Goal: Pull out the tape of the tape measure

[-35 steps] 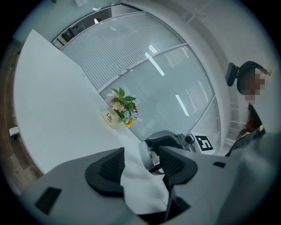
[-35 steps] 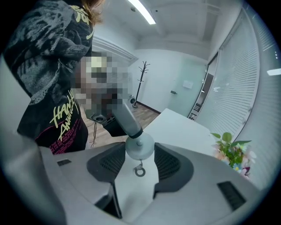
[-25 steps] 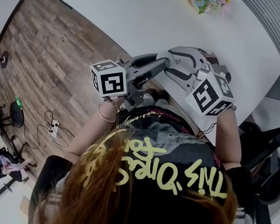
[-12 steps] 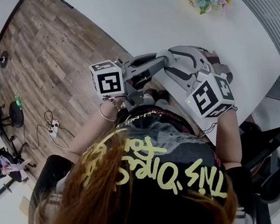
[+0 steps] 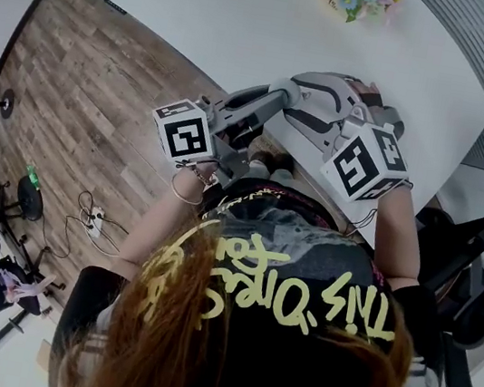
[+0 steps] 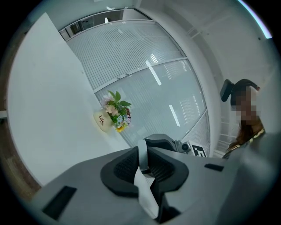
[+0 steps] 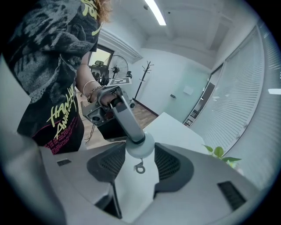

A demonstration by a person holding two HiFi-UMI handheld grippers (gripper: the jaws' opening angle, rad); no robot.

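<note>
Left claw [image 6: 144,163] tighter on tape [image 6: 143,193], tabletop [image 6: 48,110]

Head view steeply down; close gripper views, shared white table [image 5: 207,17]

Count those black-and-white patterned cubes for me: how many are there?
2. The left cube rides on the left tongs, which have just been closing on the tape; the right cube rides on the right tongs, holding the tape measure. None seems hidden.

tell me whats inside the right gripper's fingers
A round white tape measure, clamped, a small ring hanging from it. The left gripper, its fingers just closing on the tape, covers the case's mouth.
</note>
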